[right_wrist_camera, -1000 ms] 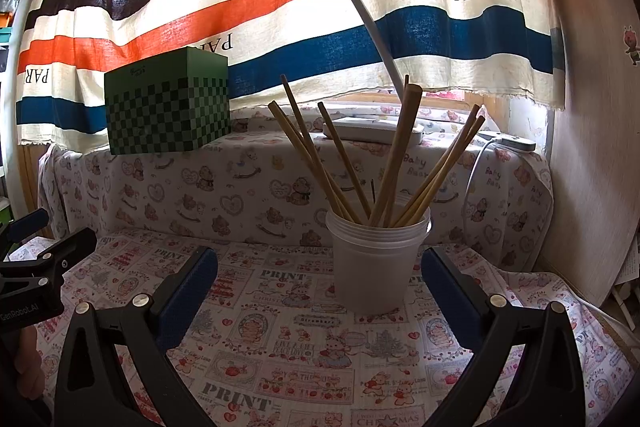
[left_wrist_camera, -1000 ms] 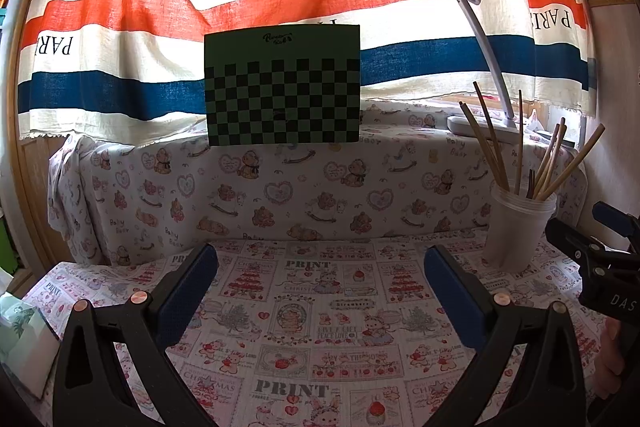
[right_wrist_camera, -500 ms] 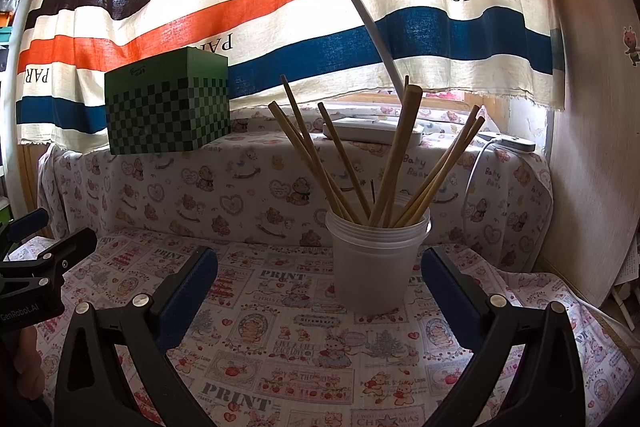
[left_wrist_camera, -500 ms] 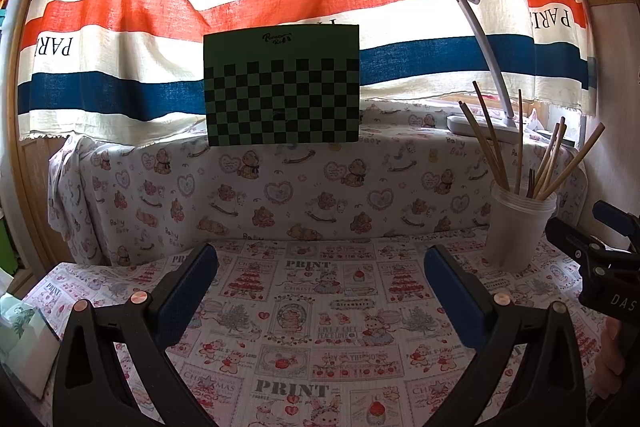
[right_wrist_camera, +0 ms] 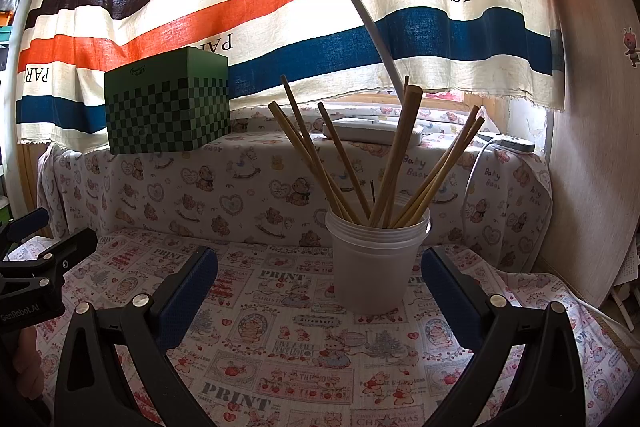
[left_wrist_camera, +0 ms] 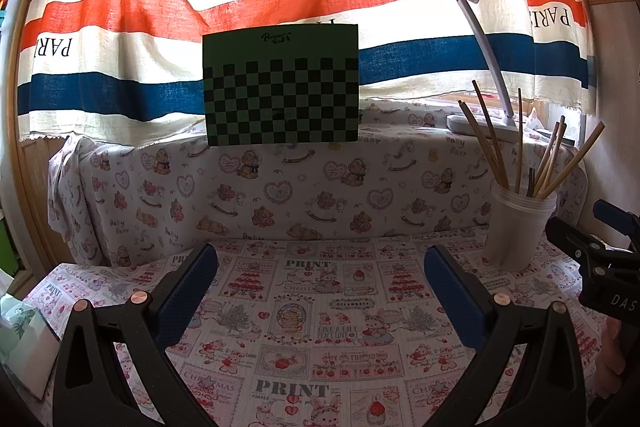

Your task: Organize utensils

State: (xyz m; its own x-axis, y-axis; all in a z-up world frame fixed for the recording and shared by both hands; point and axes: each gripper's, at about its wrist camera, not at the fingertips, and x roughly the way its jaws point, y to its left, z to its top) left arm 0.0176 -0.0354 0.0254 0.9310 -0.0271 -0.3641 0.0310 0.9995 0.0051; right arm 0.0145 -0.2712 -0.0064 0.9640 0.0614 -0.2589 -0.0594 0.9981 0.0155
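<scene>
Nothing moved; chopstick [right_wrist_camera: 394,155] tips hidden inside cup [right_wrist_camera: 374,267].

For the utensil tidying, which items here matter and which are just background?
Job: chopsticks, standing in the white cup; left claw and right claw, both open and empty.
Background: green checkered box, desk lamp, striped curtain, printed tablecloth.

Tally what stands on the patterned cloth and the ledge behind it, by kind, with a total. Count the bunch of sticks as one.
White plastic cup: 1
Bunch of wooden sticks standing in the cup: 1
Green checkered box on the ledge: 1
White desk lamp on the ledge: 1
Total: 4
</scene>
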